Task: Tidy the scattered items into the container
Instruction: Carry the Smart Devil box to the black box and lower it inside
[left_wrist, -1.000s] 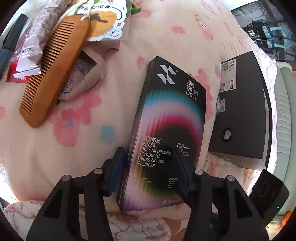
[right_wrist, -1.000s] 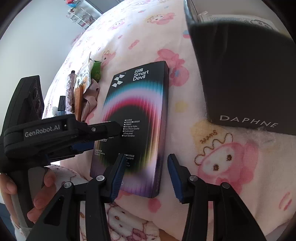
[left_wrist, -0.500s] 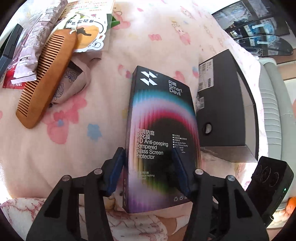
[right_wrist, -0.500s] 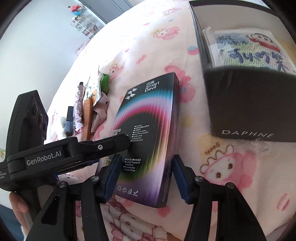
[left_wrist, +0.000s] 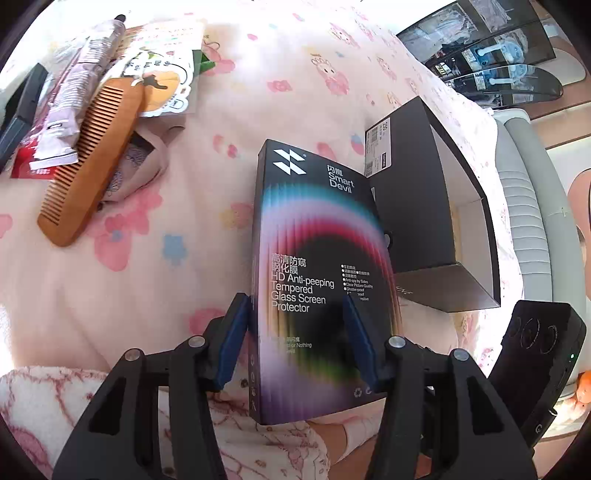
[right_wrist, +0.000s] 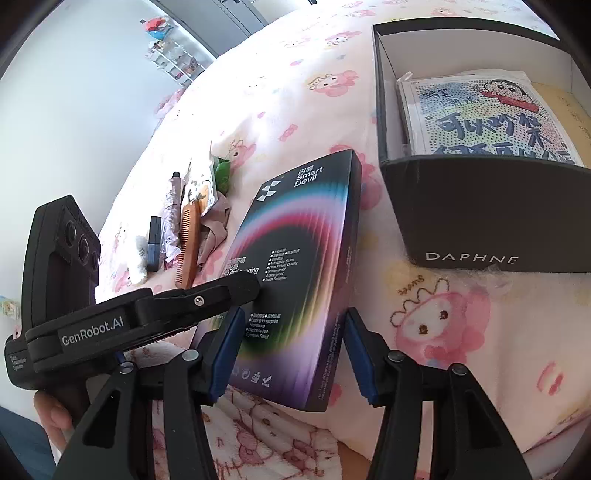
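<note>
A black screen-protector box with rainbow print is lifted off the pink bedspread, tilted. My left gripper is shut on its near end, one pad on its left edge and one on its face. It also shows in the right wrist view. My right gripper is open, its fingers either side of the box's near corner, not clearly touching. The open black DAPHNE box stands to the right, with a cartoon-print packet inside; it also shows in the left wrist view.
On the bedspread to the left lie a wooden comb, a sachet, a printed packet, a beige cloth pouch and a dark slim item. The comb also shows in the right wrist view. A white radiator-like object stands beyond the box.
The screen-protector box has risen off the bed in my left gripper and tilted up. Both cameras have lifted; the inside of the DAPHNE box has come into view.
</note>
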